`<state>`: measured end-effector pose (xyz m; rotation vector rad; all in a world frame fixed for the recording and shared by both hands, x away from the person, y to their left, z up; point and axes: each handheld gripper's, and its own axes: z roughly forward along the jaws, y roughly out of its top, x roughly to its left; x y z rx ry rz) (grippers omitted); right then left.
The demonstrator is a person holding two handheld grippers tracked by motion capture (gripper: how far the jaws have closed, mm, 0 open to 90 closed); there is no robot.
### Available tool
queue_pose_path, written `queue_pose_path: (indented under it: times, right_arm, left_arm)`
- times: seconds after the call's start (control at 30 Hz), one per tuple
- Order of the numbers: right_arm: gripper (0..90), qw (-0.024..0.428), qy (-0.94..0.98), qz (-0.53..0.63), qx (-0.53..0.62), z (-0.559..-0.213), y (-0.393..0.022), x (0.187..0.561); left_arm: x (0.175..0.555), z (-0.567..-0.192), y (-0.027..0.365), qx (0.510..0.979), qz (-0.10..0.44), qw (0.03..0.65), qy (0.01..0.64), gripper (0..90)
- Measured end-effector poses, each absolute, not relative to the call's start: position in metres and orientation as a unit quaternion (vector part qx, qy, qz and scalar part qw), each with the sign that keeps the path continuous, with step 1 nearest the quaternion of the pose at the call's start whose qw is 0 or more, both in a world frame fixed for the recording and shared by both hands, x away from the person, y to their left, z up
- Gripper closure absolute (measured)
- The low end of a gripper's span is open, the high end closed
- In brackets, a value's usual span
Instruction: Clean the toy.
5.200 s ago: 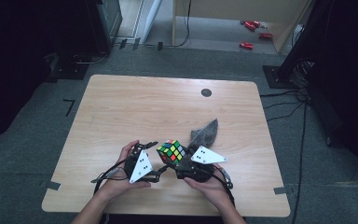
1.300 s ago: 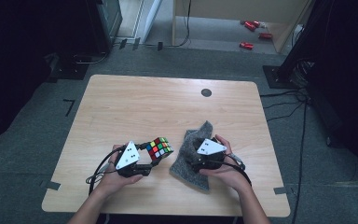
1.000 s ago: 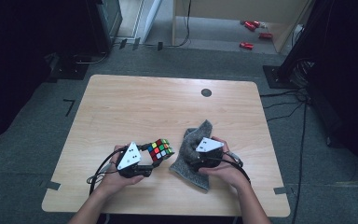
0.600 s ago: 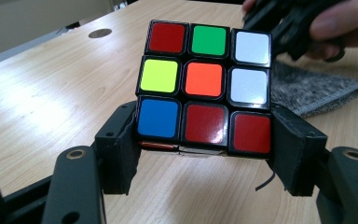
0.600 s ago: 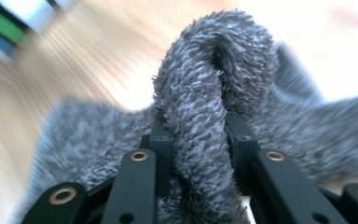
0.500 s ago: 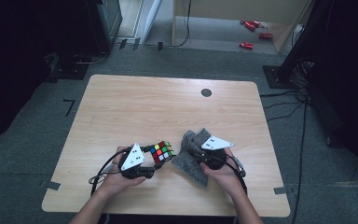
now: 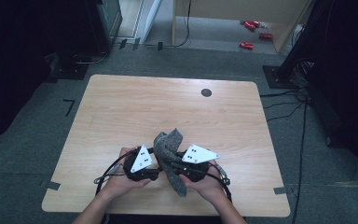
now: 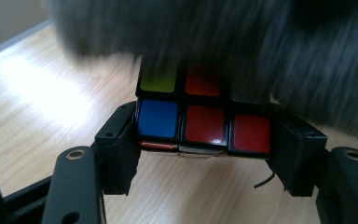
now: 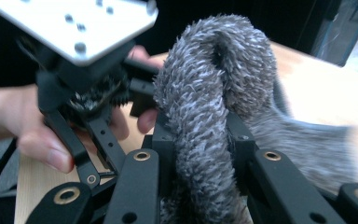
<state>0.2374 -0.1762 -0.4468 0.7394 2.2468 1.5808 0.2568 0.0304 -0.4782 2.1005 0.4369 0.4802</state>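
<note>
Now the right tool [image 9: 193, 140] has just clamped onto the grey cloth [image 7: 168, 154] and lifted it over the cube [image 8: 200, 116]. The left tool [image 8: 205, 154] grips that cube at its 2 sides, so wiping looks ready to begin.

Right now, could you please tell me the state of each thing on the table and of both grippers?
Puzzle cube: clamped between the left gripper's jaws, scrambled, partly covered by the cloth.
Grey cloth: bunched, lifted, draped over the cube.
Left gripper: shut on the cube.
Right gripper: shut on a fold of the cloth.
Table: bare wood, cap in its cable hole.
</note>
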Motion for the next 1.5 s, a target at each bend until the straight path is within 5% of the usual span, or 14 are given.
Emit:
queue_pose_path:
  times: [0.67, 0.9, 1.5]
  right_arm:
    - [71.2, 0.196, 0.781, 0.533, 0.26, -0.447, -0.17, 0.232]
    - [70.9, 0.219, 0.738, 0.546, 0.333, -0.446, -0.2, 0.248]
    - [70.1, 0.148, 0.712, 0.556, 0.403, -0.474, -0.217, 0.263]
  left_arm:
    - [0.254, -0.472, 0.029, 0.85, 0.198, 0.455, 0.179, 35.3]
    - [0.257, -0.469, 0.038, 0.832, 0.187, 0.488, 0.187, 35.3]
    - [0.254, -0.456, 0.052, 0.787, 0.163, 0.567, 0.179, 35.5]
